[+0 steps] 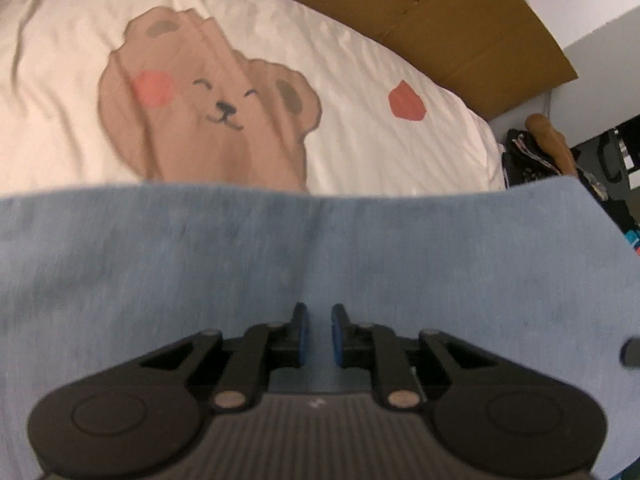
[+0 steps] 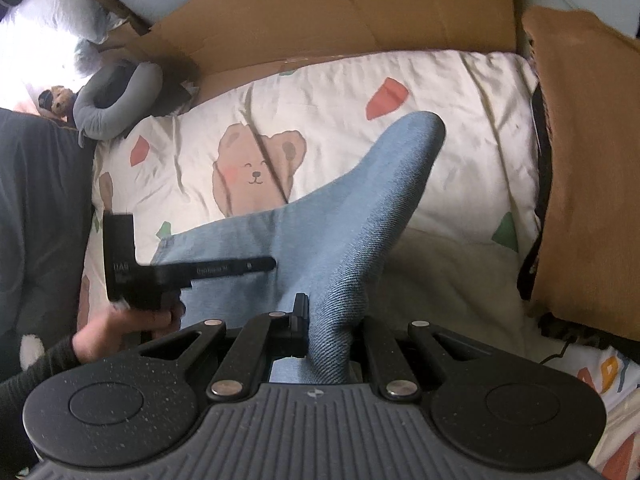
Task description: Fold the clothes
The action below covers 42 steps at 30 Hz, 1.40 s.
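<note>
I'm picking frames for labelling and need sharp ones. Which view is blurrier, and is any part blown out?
Left wrist view: soft all over, the blue cloth and bear print smeared, and fisheye bending the edges. Right wrist view: sharper, the cloth's weave clear at the right claw; the top left corner is blown out white, and the left claw is slightly smeared.

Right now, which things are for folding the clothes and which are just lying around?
For the folding:
- blue garment
- right tongs, shut on the blue garment
- left tongs, slightly apart over the cloth
- bear bedsheet, the surface underneath

Just lying around:
- cardboard
- grey neck pillow
- brown cushion
- small plush toy
</note>
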{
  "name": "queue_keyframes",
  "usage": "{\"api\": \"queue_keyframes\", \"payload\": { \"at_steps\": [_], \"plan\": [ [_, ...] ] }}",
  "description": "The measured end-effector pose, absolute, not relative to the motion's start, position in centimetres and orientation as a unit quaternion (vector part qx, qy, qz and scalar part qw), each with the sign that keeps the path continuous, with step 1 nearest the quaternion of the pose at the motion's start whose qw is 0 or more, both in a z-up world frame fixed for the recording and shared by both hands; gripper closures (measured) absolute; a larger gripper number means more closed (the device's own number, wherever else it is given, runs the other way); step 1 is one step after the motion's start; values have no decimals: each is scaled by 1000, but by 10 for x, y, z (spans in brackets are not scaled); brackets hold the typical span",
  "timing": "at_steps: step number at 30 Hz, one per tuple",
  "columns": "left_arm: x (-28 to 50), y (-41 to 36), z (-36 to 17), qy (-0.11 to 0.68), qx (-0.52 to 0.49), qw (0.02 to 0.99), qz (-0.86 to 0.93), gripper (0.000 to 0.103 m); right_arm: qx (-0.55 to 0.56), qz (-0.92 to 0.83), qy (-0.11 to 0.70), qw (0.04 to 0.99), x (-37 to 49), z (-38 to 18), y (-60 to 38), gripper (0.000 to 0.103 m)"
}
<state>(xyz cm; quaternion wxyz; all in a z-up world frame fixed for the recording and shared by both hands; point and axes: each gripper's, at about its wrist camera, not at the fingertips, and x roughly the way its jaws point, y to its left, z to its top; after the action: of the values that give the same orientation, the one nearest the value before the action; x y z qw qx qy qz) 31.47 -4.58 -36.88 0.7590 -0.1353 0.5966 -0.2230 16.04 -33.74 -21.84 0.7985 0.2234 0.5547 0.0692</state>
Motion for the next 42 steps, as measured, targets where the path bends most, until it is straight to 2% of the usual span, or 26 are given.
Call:
{"api": "queue_keyframes", "payload": {
  "at_steps": [8, 11, 19, 21, 24, 31, 42],
  "plan": [
    [275, -22, -367, 602, -154, 751, -224, 87, 204, 68, 559, 801, 170, -191, -307, 97],
    [263, -11, -358, 595, -152, 756, -227, 82, 195, 64, 565, 799, 174, -183, -297, 97],
    [241, 34, -327, 563, -172, 784, -198, 56, 143, 43, 590, 794, 193, -173, -263, 97],
    [233, 45, -319, 551, -176, 794, -189, 45, 126, 44, 595, 793, 198, -169, -252, 97],
    [222, 63, -314, 542, -188, 801, -173, 38, 106, 48, 601, 791, 208, -164, -236, 97],
    [196, 107, -294, 501, -211, 830, -127, 36, 59, 65, 616, 783, 231, -160, -203, 97],
    [182, 150, -283, 485, -246, 833, -102, 32, -25, 81, 637, 766, 244, -156, -141, 97]
  ]
}}
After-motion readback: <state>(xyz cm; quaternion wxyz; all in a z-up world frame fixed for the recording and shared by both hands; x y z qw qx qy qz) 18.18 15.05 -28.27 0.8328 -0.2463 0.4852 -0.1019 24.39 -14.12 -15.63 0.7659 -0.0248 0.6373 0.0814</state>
